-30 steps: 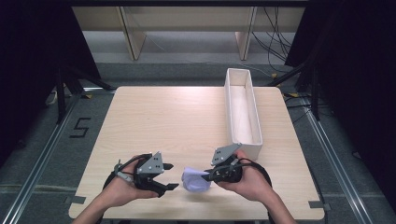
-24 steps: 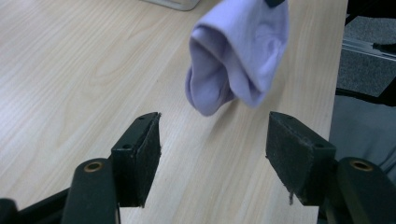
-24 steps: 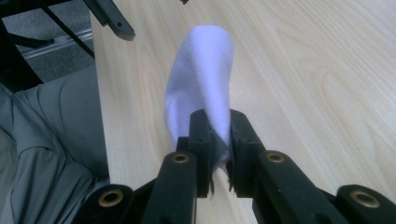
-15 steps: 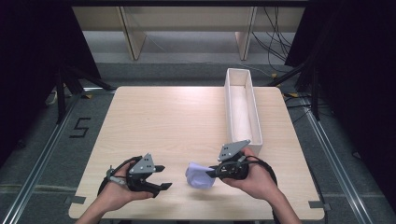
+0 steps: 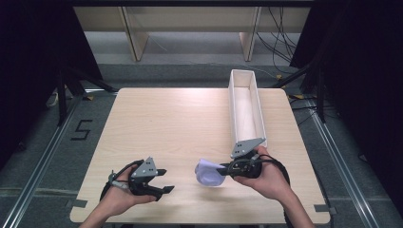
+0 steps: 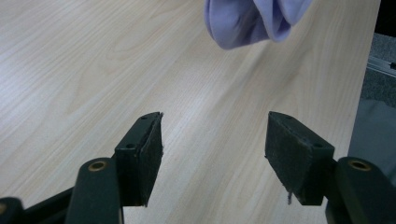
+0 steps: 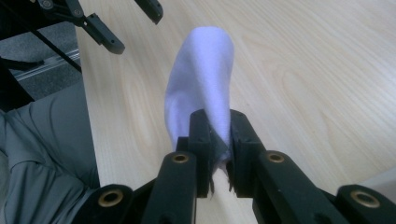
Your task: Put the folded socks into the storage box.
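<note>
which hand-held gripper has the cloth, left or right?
The right hand-held gripper: its jaws are pinched shut on the pale lilac cloth. The left hand-held gripper is open with nothing between its pads, the cloth hanging ahead of it.

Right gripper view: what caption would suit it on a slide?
Black two-jaw right gripper pinching a soft pale lilac cloth above the light wooden table.

surface: light wooden table (image 5: 180, 123) | on it: long white open box (image 5: 247, 107), right side
</note>
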A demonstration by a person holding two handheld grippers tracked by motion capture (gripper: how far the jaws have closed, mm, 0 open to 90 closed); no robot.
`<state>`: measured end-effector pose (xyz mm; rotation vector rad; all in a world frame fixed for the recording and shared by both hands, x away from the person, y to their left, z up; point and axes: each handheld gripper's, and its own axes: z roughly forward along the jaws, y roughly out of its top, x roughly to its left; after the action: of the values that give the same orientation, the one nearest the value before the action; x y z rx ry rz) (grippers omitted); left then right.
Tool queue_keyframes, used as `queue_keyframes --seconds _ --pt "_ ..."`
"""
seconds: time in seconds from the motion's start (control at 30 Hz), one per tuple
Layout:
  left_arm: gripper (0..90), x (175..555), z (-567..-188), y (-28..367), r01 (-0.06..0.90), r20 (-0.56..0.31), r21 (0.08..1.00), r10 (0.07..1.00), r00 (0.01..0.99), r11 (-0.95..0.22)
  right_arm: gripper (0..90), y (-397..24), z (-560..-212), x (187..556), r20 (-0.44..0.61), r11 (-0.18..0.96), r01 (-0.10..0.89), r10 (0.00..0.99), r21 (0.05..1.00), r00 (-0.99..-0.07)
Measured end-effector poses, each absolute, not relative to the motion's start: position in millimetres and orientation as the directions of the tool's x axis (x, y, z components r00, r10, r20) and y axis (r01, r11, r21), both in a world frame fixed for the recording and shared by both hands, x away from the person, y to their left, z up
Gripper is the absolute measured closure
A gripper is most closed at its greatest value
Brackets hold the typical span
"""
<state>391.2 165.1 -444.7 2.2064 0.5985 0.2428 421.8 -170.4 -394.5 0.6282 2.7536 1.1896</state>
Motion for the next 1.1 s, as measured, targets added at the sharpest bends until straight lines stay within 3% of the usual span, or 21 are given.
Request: queue_keyframes --seconds 1.1 --pt "36.2 388.2 -443.5 164.1 0.338 -0.036 0.767 0.489 0.871 -0.546 81.4 -217.7 -330.7 457.0 0.033 0.578 0.371 0.51 0.727 -0.86"
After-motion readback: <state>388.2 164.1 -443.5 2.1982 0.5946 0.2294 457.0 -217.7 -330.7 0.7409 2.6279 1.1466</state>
